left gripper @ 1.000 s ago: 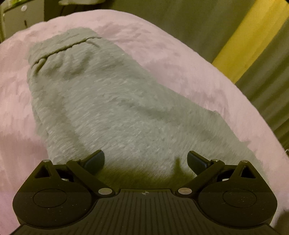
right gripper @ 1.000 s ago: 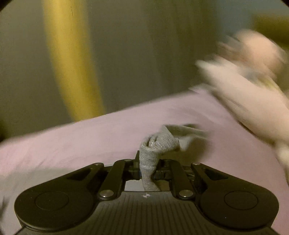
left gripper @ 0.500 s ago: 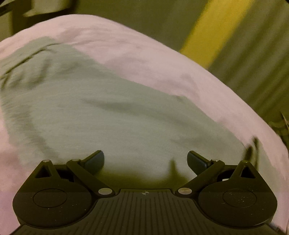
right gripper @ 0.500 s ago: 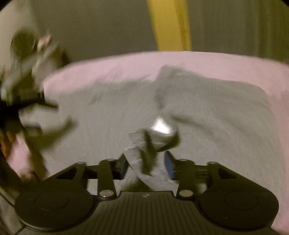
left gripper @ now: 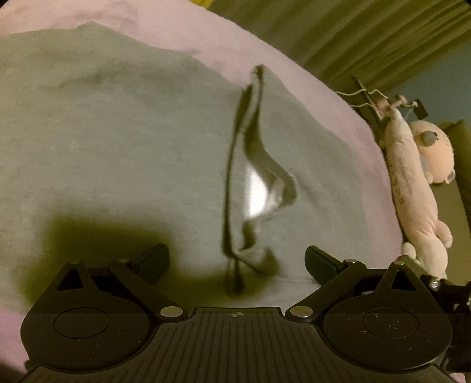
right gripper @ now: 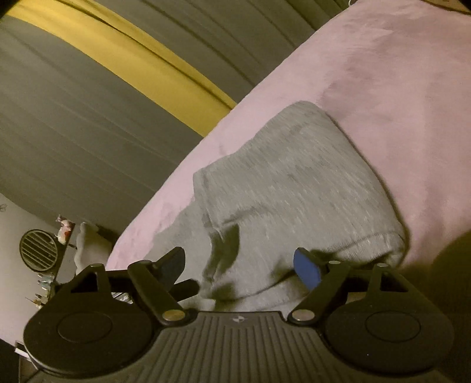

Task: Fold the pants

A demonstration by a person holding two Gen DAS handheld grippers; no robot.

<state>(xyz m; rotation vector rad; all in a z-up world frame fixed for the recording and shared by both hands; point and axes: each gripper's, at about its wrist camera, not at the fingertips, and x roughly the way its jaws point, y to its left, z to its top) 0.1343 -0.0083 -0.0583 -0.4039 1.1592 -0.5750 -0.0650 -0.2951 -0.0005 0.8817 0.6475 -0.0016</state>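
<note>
Grey sweatpants (left gripper: 117,141) lie spread over a pink bed cover (left gripper: 182,26). A dark drawstring (left gripper: 232,165) and a raised fold with a white patch (left gripper: 259,191) run across the cloth ahead of my left gripper (left gripper: 238,260), which hovers open just above the fabric and grips nothing. In the right wrist view the pants (right gripper: 294,182) lie as a folded pad on the cover (right gripper: 397,73). My right gripper (right gripper: 240,265) is low over their near edge and its jaws are opening. Cloth lies beneath the gap, but the blue pad (right gripper: 306,268) does not press on it.
A pink plush toy (left gripper: 418,182) lies along the bed's right edge, with a clothes hanger (left gripper: 371,97) behind it. Grey curtains with a yellow stripe (right gripper: 123,59) hang beyond the bed. A round vent (right gripper: 38,250) and small clutter sit at the lower left.
My right gripper held a bunch of grey cloth, has let it go and spread its jaws, and now sits low over the pants. The left view swung right across the pants, revealing the drawstring and the plush toy.
</note>
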